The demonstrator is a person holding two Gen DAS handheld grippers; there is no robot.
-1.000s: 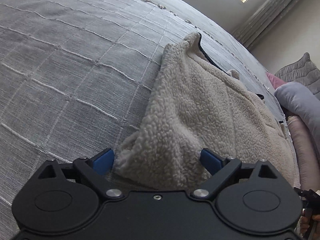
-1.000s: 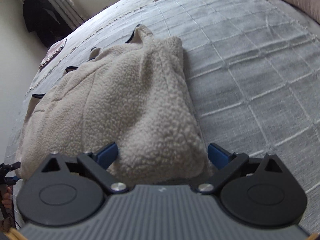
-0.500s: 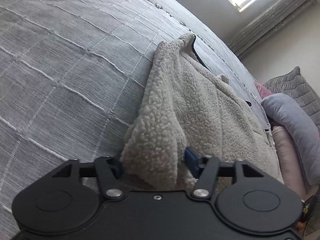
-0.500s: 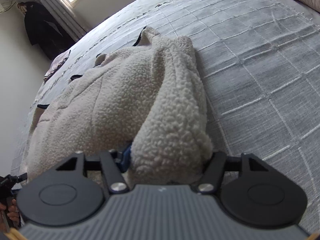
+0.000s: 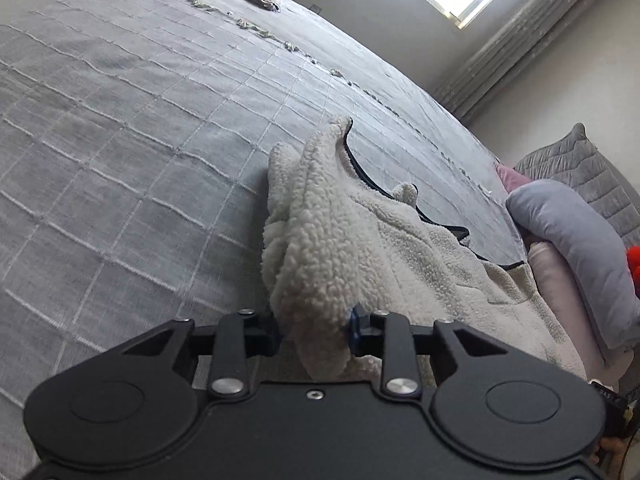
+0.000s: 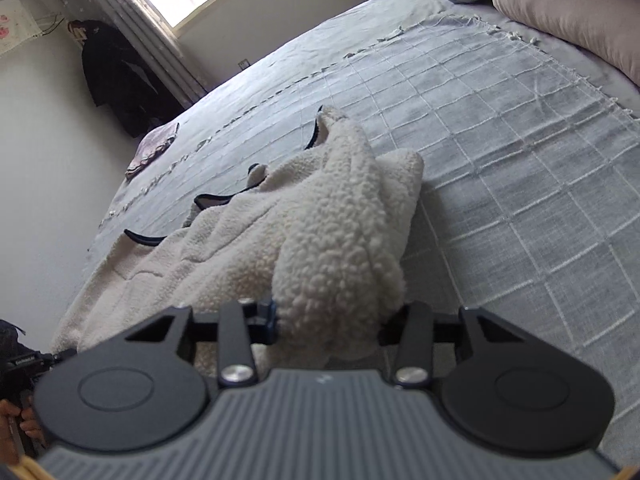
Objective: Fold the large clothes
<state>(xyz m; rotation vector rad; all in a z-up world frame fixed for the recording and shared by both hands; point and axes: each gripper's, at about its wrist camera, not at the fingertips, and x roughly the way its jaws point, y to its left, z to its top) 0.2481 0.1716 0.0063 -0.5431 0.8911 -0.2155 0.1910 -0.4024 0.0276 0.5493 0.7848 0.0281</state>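
Fleece jacket, cream with dark trim, lies spread on the grey checked bed, its near edge bunched and raised. Left hand-held gripper pinches one gathered corner; right hand-held gripper pinches the other, both closed tight on pile. Holding two corners at once likely lets the edge be carried over evenly for a fold. No containers are visible.
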